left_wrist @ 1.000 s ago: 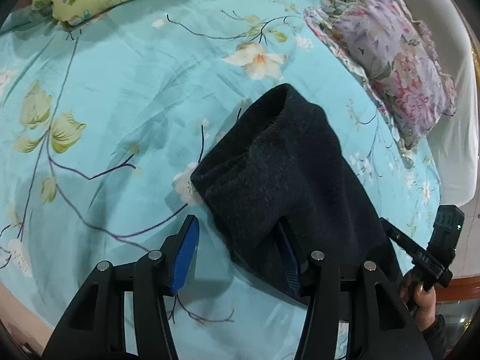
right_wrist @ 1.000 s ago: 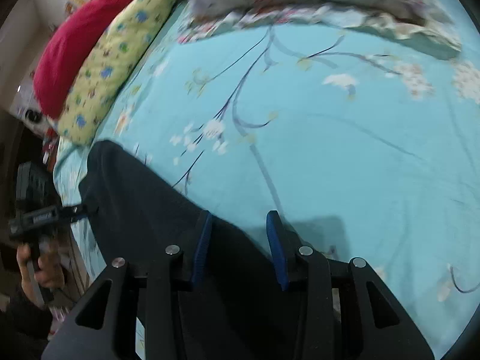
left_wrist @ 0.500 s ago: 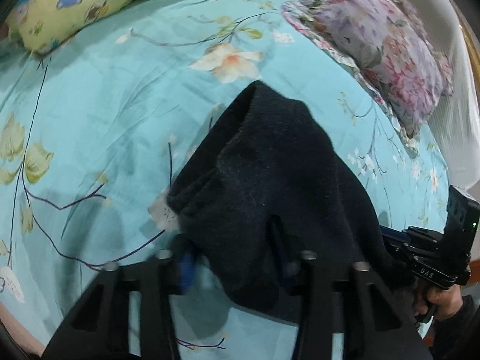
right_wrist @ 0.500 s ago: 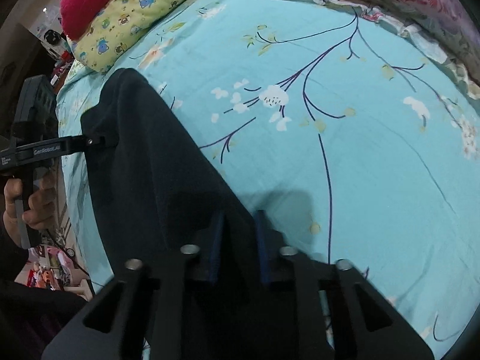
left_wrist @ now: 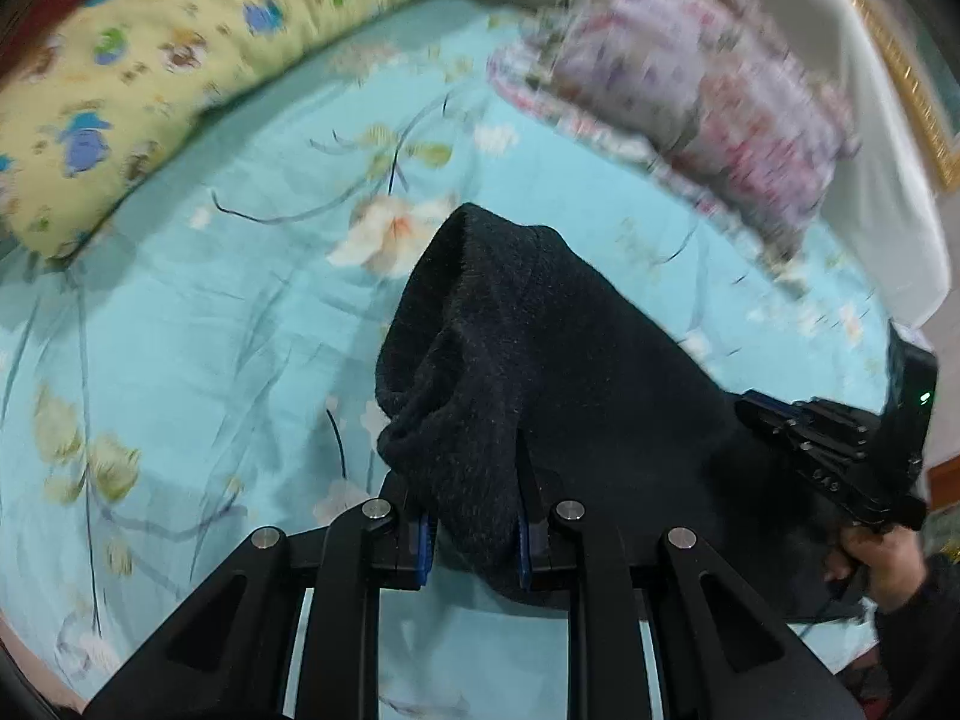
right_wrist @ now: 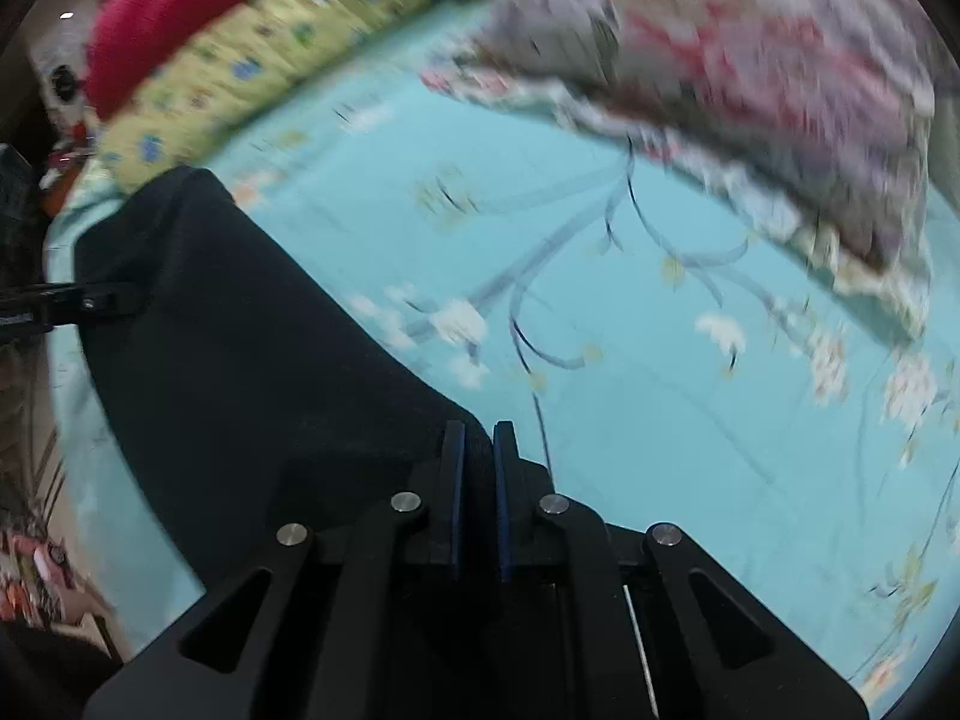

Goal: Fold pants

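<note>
pants (left_wrist: 540,372): dark knit cloth, fuzzy and matt
bed sheet (left_wrist: 180,330): smooth printed cloth, lightly creased
left claw (left_wrist: 474,531): matt black plastic, shiny metal pins
pillow (left_wrist: 138,78): soft printed cloth

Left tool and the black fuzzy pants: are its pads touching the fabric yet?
Touching. The left wrist view shows the left tool with both blue pads pressed against a bunched fold of the black fuzzy pants between them.

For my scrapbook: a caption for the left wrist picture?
Left gripper pinching dark pants above a flowery blue bedsheet.
</note>
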